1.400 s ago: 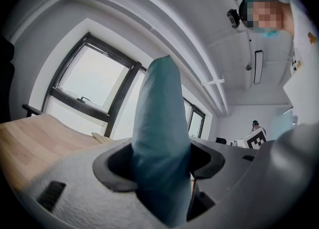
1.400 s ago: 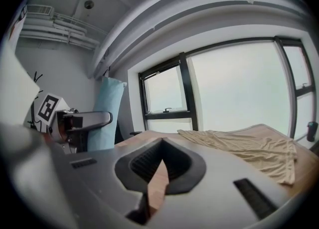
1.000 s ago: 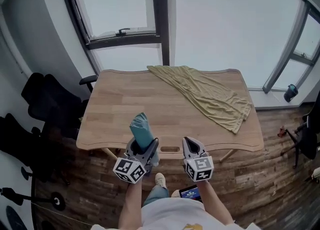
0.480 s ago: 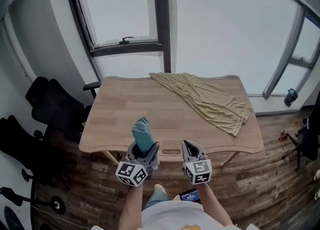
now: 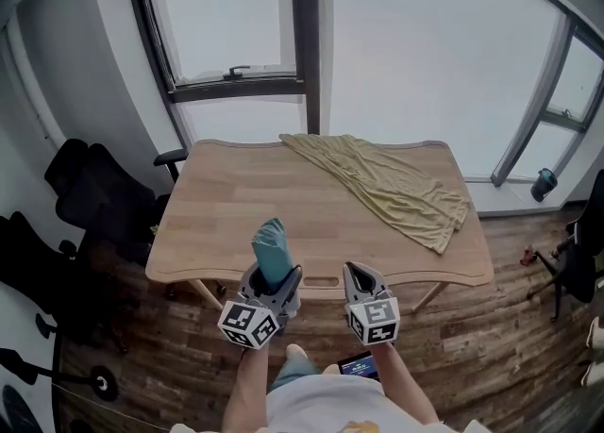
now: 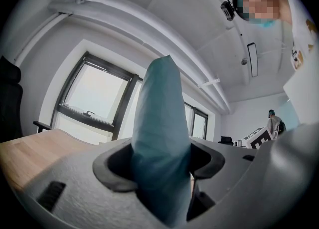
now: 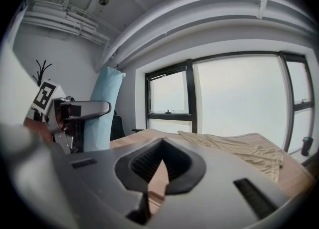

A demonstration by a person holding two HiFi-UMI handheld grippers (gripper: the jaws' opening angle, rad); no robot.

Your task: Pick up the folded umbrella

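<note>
Before windows [image 5: 226, 35], wooden table [image 5: 226, 205] with olive cloth [image 5: 396, 186]; folded umbrella [image 5: 272, 250] aloft

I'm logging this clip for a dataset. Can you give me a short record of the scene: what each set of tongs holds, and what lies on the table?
left tongs: closed on the umbrella, at the table's near edge
umbrella: teal, folded, standing upright between the left tongs
right tongs: shut, nothing in them
table: wooden, in front of the window
cloth: yellowish, rumpled, on the table's far right part
task state: umbrella is held in the tongs
</note>
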